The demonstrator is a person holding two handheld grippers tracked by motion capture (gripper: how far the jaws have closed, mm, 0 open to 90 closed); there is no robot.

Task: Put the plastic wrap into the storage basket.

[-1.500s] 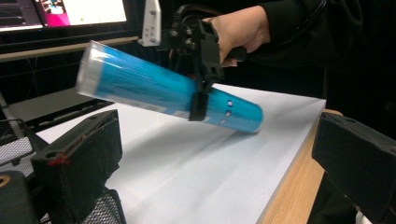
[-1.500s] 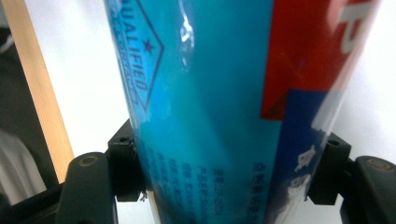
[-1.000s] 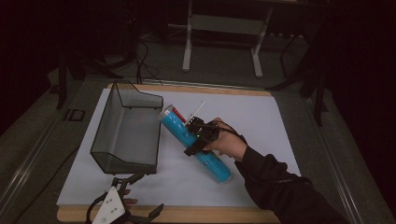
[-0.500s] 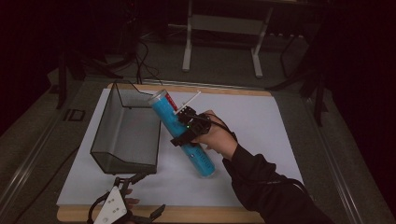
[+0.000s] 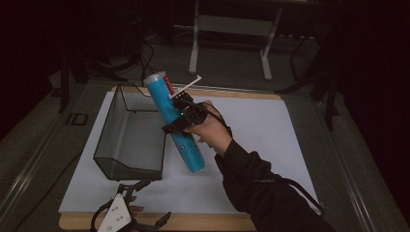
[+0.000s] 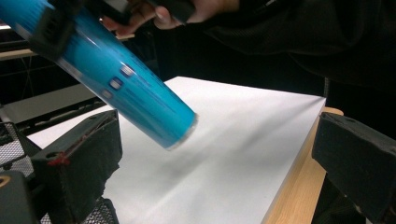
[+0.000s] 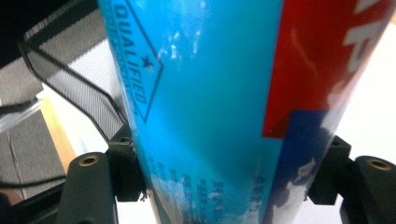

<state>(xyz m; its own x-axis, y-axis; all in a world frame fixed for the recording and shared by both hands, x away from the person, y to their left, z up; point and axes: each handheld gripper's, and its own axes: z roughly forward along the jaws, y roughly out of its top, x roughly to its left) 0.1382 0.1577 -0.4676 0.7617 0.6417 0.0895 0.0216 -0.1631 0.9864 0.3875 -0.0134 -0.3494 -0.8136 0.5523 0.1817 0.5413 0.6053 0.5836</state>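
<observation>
The right gripper (image 5: 183, 117) is clamped across the middle of a tall blue canister (image 5: 175, 123), one jaw pressed to each side of it, as the right gripper view shows with the blue canister (image 7: 205, 107) wedged between the black pads. The canister is off the white sheet (image 5: 270, 130) that covers the tabletop, tilted with its capped top leaning toward the far left corner and its base low over the middle of the sheet. A mid-body grip suits a long cylinder: it keeps the weight balanced on either side of the jaws, so it should not swing. The tilt points its top toward the mesh basket (image 5: 126, 140), which stands on the left half of the sheet with its open side up, so the canister looks bound for it.

The left gripper (image 5: 126, 218) waits at the near edge of the tabletop, by the near left corner, with its jaws spread wide and nothing between them; in the left gripper view the canister (image 6: 126, 88) hangs above the sheet, well ahead of those jaws.

The canister's label is cut off in the right gripper view, with only part of the print readable. Whether its base touches the sheet is hard to tell from the high view; the left gripper view suggests a gap. The basket's inside is dim, and it seems empty.
</observation>
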